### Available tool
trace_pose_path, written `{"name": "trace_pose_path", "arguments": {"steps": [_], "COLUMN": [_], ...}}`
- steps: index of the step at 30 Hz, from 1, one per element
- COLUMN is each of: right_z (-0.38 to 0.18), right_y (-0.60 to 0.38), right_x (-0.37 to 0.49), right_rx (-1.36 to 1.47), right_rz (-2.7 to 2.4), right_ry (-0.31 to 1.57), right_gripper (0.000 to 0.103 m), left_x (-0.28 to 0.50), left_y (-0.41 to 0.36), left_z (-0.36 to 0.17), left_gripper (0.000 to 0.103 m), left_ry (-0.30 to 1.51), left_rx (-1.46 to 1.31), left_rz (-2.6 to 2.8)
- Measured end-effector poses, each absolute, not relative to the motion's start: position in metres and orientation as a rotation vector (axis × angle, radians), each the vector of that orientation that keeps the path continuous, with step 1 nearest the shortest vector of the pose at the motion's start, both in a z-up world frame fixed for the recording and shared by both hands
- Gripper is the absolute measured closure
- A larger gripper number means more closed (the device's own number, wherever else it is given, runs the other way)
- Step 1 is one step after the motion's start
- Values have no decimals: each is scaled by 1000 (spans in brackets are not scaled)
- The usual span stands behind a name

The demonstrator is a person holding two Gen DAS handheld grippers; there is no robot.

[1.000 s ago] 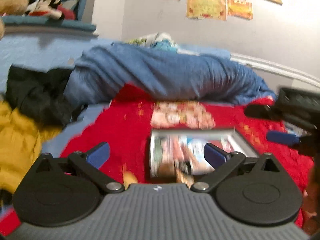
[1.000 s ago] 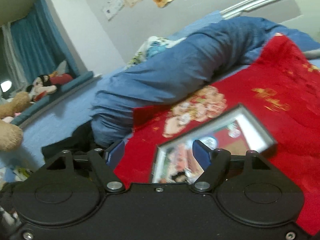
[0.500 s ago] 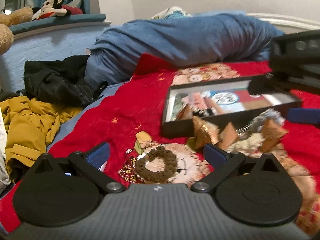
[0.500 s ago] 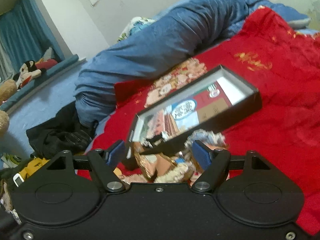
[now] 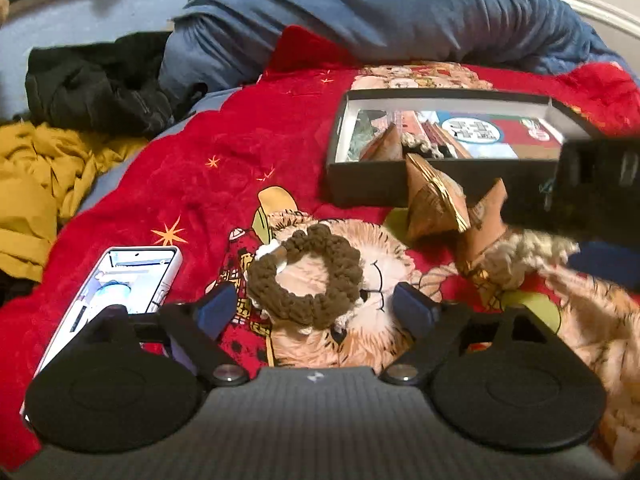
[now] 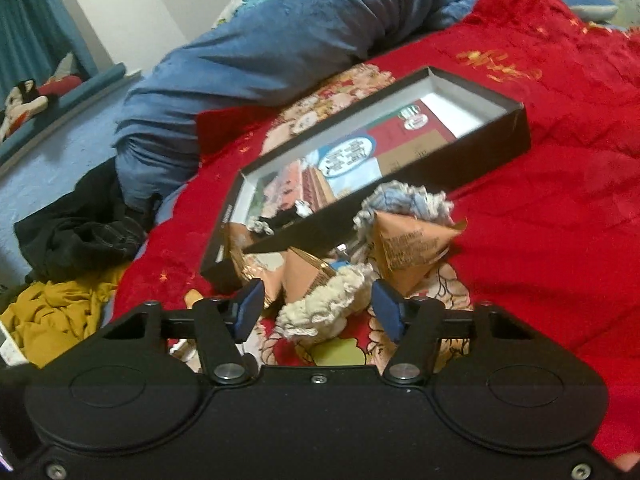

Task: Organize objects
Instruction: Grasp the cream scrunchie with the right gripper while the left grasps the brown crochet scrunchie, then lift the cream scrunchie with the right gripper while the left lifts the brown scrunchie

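Nearest in the left wrist view, the left tongs (image 5: pixel 316 308) hang low over the red blanket (image 5: pixel 224 152) with a brown crocheted ring (image 5: pixel 306 276) lying flat between their blue fingers (image 5: pixel 216 306). The jaws have just been closing, yet both pads stand clear of the ring, so they are still spread. Only this view shows the lit phone (image 5: pixel 120 280) lying on the blanket just left of the tongs.

The right wrist view alone shows the right tongs (image 6: pixel 318 310) from behind. They have just been closing as well, and they straddle a cream woolly ring (image 6: pixel 328 304); gaps remain on both sides, so nothing is pinched. Just past that ring lie brown pyramid packets (image 6: pixel 412 248), one touching a blue-and-cream woolly piece (image 6: pixel 404 200). From the left camera the same packets (image 5: pixel 436 204) sit right of the brown ring, and the right tongs appear there only as a dark blurred block at the frame's edge.

Behind the packets rests an open black box (image 6: pixel 516 132) with a printed card on its floor. The left view looks over its near wall (image 5: pixel 368 184) and shows a packet inside at the left end; the right view shows small dark items in that corner, too small to name.

Farther off, a yellow garment (image 5: pixel 36 184) and black clothes (image 5: pixel 100 84) lie left of the blanket, and a rolled blue quilt (image 5: pixel 380 8) crosses the bed. Only the right view reaches the plush toy (image 6: pixel 24 100) on the ledge.
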State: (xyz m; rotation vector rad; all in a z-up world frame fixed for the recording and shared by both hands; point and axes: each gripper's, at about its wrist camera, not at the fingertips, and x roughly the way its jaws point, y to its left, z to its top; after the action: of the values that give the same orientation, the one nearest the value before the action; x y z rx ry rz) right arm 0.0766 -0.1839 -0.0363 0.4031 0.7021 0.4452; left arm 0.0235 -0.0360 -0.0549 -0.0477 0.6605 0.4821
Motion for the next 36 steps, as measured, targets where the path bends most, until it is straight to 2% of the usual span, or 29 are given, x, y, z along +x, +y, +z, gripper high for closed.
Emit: {"name": "trace_pose_path", "arguments": {"steps": [4,6,9,19,36], "right_z": [-47,-49,-51,-51,-51], "right_y": [-176,-172,-170,-161,-163], "right_x": [79,79,78,72,58], "right_rx": [400,400,416,419,481], "right_rz": [431,427,421,393,360], "right_ry": [732,736,730,723,712], "right_gripper": [52,55,60,81,85], "left_x": [25,26,25,21,14], "left_y": [-32,-28,-26,-22,-25], "left_z": [-54,-53,-52,-48,-41], "left_gripper": [47,64,73,81,84], "left_ry": [674,679,682,687,687], "left_rx": [-56,-73,-73,-101,-111], "left_rz": [445,449,449,436,414]}}
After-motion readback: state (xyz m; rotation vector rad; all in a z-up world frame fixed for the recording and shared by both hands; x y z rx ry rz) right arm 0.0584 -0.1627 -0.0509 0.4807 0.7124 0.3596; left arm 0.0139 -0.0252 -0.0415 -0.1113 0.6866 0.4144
